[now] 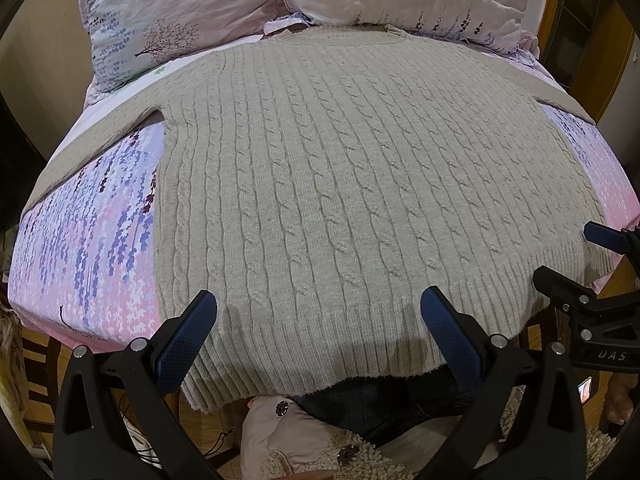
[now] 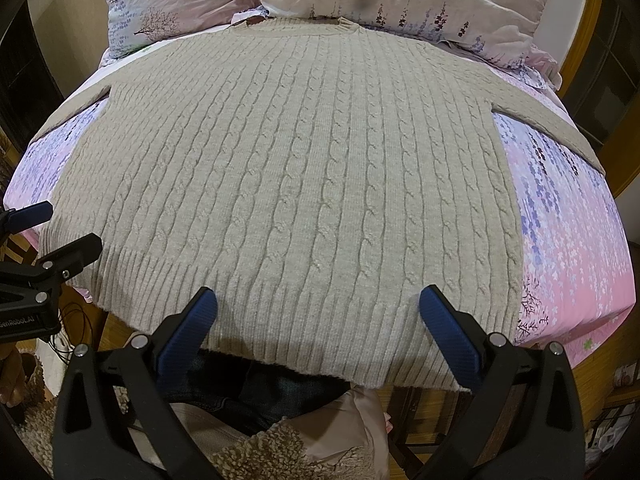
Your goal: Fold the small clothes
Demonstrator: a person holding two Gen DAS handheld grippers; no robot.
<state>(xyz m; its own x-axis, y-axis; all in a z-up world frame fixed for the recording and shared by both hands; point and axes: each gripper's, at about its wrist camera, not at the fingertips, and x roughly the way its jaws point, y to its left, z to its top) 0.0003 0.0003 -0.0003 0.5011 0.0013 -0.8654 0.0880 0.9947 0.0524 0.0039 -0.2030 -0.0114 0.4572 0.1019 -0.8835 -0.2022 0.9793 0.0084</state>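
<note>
While both claws hang spread and holding nothing, the left gripper (image 1: 318, 316) and right gripper (image 2: 318, 316) hover over the hem of the sweater (image 1: 352, 184), which lies flat on the bedsheet (image 1: 92, 240). Pillows (image 1: 168, 12) sit beyond its collar. Only the right view shows its right sleeve (image 2: 560, 120) fully.

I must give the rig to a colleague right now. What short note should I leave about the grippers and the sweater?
Left gripper: open, holds nothing, over the hem.
Right gripper: open, holds nothing, over the hem.
Sweater: lies flat on the bed, collar toward the pillows, both sleeves spread out to the sides, hem hanging a little over the near edge.
Done: spread out only.
Left: every fold, sleeves first probably.
</note>
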